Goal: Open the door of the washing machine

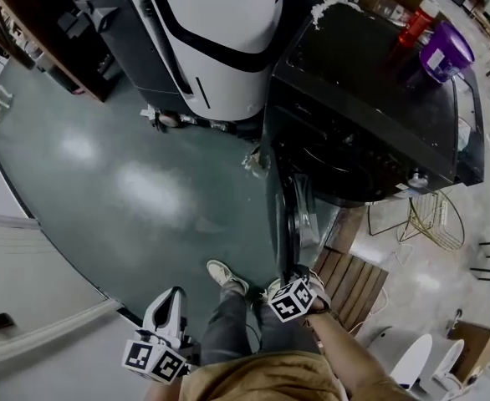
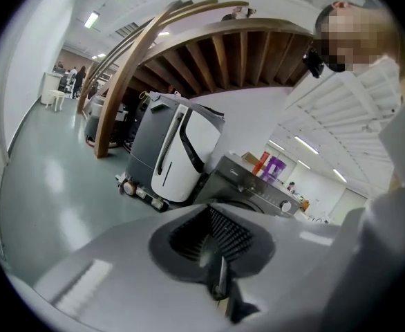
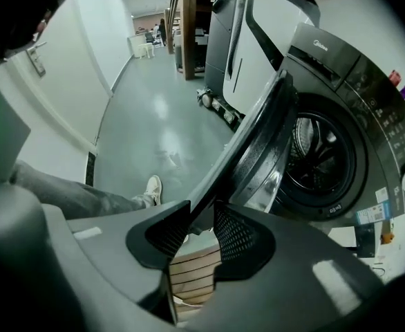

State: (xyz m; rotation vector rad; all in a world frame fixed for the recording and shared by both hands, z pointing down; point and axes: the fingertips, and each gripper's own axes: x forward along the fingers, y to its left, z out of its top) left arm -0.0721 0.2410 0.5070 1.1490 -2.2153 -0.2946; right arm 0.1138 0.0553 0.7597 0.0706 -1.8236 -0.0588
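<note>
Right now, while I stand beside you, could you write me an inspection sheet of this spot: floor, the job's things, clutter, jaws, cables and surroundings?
Surface: glossy grey-green floor.
Job's things: dark washing machine; its door stands partly open, drum showing.
Clutter: purple jug and red bottle on the washing machine's top.
Grippers: right gripper, jaws closed on the door's edge; left gripper, jaws together, empty, away from the washing machine.
Cables: nothing seen.
Surroundings: white-and-grey unit beside the washing machine; wooden slatted board on the floor; gold wire frame.
</note>
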